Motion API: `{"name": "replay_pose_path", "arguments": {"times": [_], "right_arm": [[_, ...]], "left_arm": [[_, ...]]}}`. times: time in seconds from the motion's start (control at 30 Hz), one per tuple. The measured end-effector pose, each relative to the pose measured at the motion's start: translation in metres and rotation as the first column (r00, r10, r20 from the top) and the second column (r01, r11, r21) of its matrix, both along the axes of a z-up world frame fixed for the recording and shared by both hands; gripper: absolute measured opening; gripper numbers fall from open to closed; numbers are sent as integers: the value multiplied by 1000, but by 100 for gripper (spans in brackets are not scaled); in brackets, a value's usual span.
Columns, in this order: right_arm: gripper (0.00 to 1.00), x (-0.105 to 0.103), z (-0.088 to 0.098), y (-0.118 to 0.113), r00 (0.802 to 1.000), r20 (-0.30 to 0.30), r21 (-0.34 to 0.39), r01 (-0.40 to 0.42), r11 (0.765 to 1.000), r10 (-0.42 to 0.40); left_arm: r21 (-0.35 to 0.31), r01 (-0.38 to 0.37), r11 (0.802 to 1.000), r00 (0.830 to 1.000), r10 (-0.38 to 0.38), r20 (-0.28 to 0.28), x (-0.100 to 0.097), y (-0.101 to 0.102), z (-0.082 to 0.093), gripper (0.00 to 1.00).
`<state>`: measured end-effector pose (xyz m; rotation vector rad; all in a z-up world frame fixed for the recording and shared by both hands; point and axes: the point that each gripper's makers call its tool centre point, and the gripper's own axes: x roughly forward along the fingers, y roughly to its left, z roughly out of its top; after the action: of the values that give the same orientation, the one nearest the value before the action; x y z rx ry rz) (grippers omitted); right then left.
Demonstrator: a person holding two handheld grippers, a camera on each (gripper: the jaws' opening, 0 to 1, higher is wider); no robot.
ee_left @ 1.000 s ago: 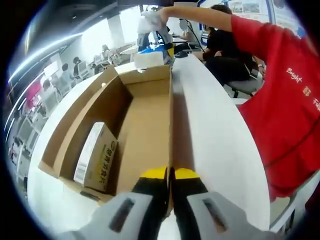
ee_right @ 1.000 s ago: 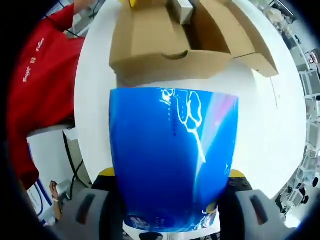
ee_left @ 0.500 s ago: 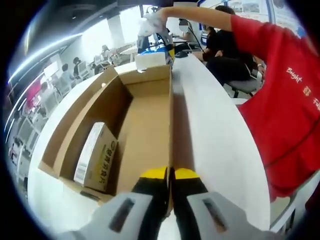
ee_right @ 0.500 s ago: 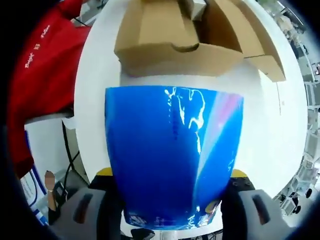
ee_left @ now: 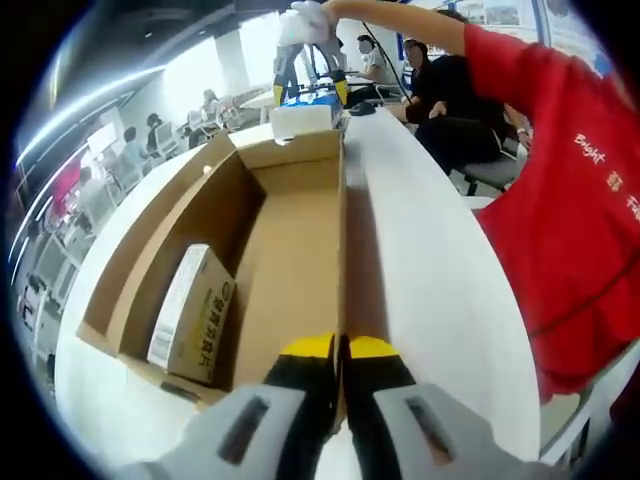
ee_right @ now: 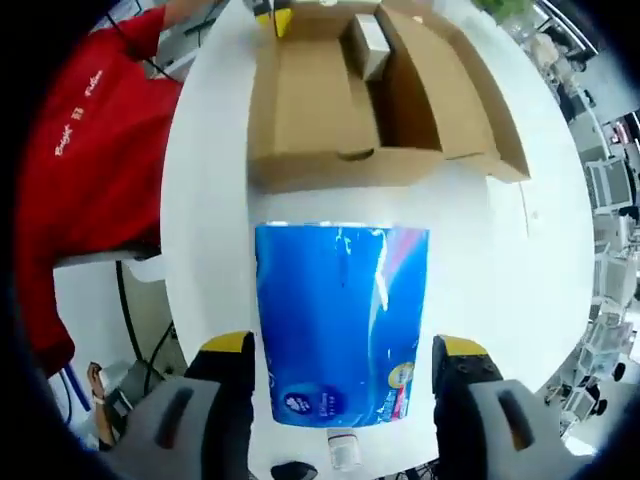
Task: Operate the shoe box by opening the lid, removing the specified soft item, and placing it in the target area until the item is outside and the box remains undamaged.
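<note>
The right claw (ee_right: 340,365) stands released above the blue pack (ee_right: 340,320) on the table (ee_right: 205,240); the left claw (ee_left: 340,350) is clenched on the box (ee_left: 290,250) wall.

In the left gripper view, the left gripper (ee_left: 340,352), grey-bodied with yellow-tipped black jaws, is keeping its jaws pressed together. The person's arm in a red sleeve (ee_left: 560,190) is reaching away across the upper part of that view. In the right gripper view, the right gripper (ee_right: 343,352), of the same make, is holding its jaws spread wide apart, gripping nothing.
</note>
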<state>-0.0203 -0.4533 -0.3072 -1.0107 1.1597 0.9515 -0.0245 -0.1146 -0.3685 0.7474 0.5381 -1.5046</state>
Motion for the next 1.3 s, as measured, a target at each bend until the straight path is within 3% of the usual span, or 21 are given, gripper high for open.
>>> {"name": "replay_pose_path", "arguments": {"times": [0.17, 0.27, 0.37, 0.53, 0.6, 0.67, 0.9, 0.97, 1.03, 1.07, 1.1, 1.17, 1.27, 1.3], "right_arm": [[57, 13, 26, 32, 997, 73, 99, 10, 995, -17], [51, 30, 48, 58, 983, 183, 163, -46, 986, 16], [49, 33, 57, 75, 983, 184, 232, -40, 972, -3], [44, 43, 60, 88, 972, 234, 245, -55, 968, -4], [41, 52, 59, 106, 958, 284, 312, -55, 948, -38], [34, 51, 56, 125, 949, 316, 346, -121, 930, 6], [28, 57, 47, 157, 918, 395, 318, -162, 934, 25], [24, 61, 50, 167, 905, 425, 323, -172, 931, 19], [22, 74, 54, 174, 874, 484, 335, -152, 930, -32], [21, 72, 53, 180, 877, 480, 342, -161, 926, -25], [21, 72, 52, 191, 885, 460, 397, -125, 909, -79], [21, 74, 53, 206, 882, 440, 482, -72, 873, -170], [22, 79, 47, 221, 860, 497, 448, -139, 883, -116], [23, 78, 44, 227, 864, 491, 454, -145, 879, -111]], "left_arm": [[-2, 0, 1000, 1000, 0, 2, 0, 1, 0, 2], [-3, 0, 1000, 1000, 0, 6, -1, 1, -1, 2], [-3, 0, 1000, 1000, 0, 5, 0, 1, -2, 2], [-4, 0, 1000, 1000, 0, 2, -1, 2, -2, 2], [-3, -1, 1000, 1000, 1, 4, -1, 1, -3, 2], [-3, -1, 1000, 1000, 1, 6, -1, 1, -3, 2], [-3, -1, 1000, 1000, 1, 3, -2, 2, -3, 2], [-3, -1, 1000, 1000, 1, 3, -3, 1, -2, 2], [-3, -1, 1000, 1000, 1, 1, -3, 1, -2, 2], [-3, -1, 1000, 1000, 1, 1, -3, 1, -2, 2], [-3, -2, 1000, 1000, 2, 1, -2, 1, -2, 2], [-4, -2, 1000, 1000, 2, 5, -2, 1, -2, 2], [-7, -2, 1000, 1000, 2, 8, -3, 0, -1, 2], [-8, -3, 1000, 1000, 3, 8, -2, 0, -1, 2]]}}
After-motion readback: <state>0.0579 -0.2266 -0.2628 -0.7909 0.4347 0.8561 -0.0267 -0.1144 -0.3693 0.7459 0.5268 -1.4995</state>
